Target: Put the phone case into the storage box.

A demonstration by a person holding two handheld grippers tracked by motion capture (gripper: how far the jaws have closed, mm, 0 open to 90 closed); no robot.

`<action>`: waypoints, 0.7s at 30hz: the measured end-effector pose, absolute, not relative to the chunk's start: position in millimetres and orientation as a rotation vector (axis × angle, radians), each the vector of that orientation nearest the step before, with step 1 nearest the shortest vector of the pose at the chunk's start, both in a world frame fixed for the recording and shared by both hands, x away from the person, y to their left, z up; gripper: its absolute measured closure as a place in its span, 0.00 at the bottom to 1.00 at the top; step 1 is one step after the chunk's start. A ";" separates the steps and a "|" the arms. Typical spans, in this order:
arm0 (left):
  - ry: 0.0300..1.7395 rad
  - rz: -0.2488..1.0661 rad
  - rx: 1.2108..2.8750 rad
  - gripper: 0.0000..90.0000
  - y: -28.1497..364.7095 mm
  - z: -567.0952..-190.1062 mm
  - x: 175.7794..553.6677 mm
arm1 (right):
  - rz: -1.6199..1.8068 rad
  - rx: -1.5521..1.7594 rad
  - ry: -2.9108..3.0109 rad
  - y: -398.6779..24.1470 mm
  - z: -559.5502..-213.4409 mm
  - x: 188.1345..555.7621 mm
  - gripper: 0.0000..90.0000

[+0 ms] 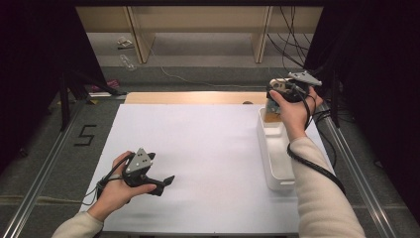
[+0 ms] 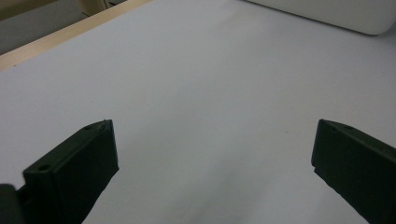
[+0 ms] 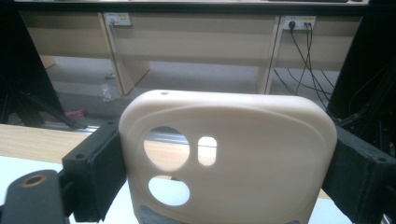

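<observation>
A cream plastic case (image 3: 233, 158), with two round cut-outs and a small slot in its upper left, is gripped across its width by the right gripper (image 3: 224, 161); both black jaws are pressed against its side edges. In the high view the case (image 1: 272, 106) is glimpsed at the upper right of the frame, held up over the far end of the white bin (image 1: 275, 161), just below the right gripper (image 1: 277, 96).

The left gripper (image 2: 212, 149) is held with its jaws spread wide and nothing between them, over bare white table surface (image 2: 205, 84); in the high view the left gripper (image 1: 163, 182) is seen at the lower left, well apart from the bin.

Judged from this hold, the main risk is a slip: the case is smooth and rounded, and is pinched only at its edges, so it could pivot or slide out between the pads if the wrist is tilted quickly. If it is let go while off-centre, the bin's far wall could be struck and the case could tip out onto the table. The trailing cable (image 1: 317, 171) across the bin's right rim could also snag.
</observation>
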State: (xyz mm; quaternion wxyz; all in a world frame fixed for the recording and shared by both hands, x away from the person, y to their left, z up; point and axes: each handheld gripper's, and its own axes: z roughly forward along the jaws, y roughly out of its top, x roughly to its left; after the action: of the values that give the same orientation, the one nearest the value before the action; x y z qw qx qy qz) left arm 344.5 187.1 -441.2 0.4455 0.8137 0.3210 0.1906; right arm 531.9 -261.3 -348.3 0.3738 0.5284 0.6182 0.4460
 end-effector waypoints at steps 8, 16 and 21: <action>0.796 0.473 2.015 0.00 187.2 -441.1 344.5 | 1.132 1.352 1.590 -260.0 -351.4 534.6 0.13; 0.796 0.472 2.016 0.00 187.2 -441.3 344.5 | 1.127 1.344 1.595 -259.2 -354.6 537.0 0.13; 0.796 0.473 2.017 0.00 187.1 -441.3 344.5 | 1.121 1.341 1.600 -258.3 -355.9 538.1 0.13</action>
State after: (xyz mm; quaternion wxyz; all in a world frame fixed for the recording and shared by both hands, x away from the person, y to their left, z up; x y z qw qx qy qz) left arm 344.5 187.1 -441.3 0.4449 0.8139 0.3212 0.1911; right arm 538.1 -258.3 -355.9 0.3767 0.5241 0.6256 0.4383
